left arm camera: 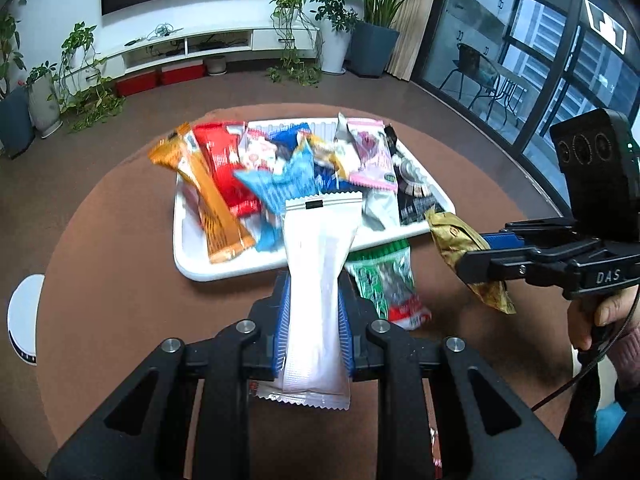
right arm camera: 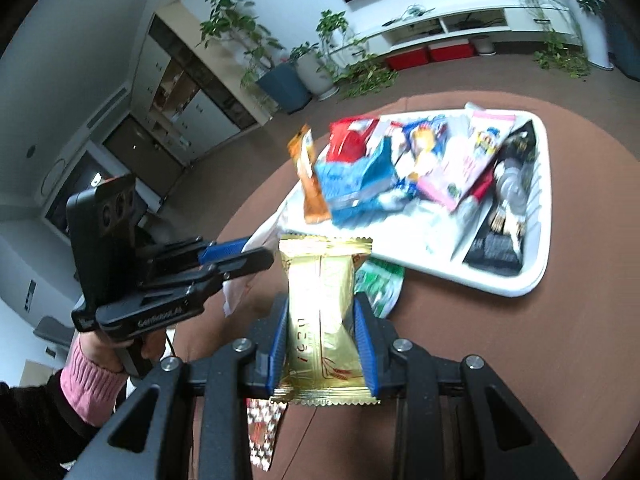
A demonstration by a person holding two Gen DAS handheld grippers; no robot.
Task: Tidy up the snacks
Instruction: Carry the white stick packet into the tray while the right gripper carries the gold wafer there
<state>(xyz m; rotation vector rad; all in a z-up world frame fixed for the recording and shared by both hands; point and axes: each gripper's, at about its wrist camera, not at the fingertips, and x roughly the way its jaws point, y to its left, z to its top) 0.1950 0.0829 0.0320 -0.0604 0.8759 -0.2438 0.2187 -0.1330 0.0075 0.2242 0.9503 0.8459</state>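
My left gripper [left arm camera: 313,312] is shut on a long white snack packet [left arm camera: 318,280], held above the brown round table just in front of the white tray [left arm camera: 224,270]. The tray holds several snack packets: orange [left arm camera: 208,196], red [left arm camera: 228,168], blue [left arm camera: 280,188], pink [left arm camera: 370,156] and black [left arm camera: 416,196]. My right gripper [right arm camera: 321,332] is shut on a gold snack packet [right arm camera: 324,316]; the same gold packet [left arm camera: 460,248] shows at the right of the left wrist view. A green packet [left arm camera: 384,280] lies on the table by the tray's near edge.
A patterned packet [right arm camera: 262,432] lies on the table under my right gripper. A person's hand in a pink sleeve [right arm camera: 90,376] holds the left gripper [right arm camera: 244,258]. A white stool [left arm camera: 26,316] stands left of the table. Potted plants and a TV cabinet line the far wall.
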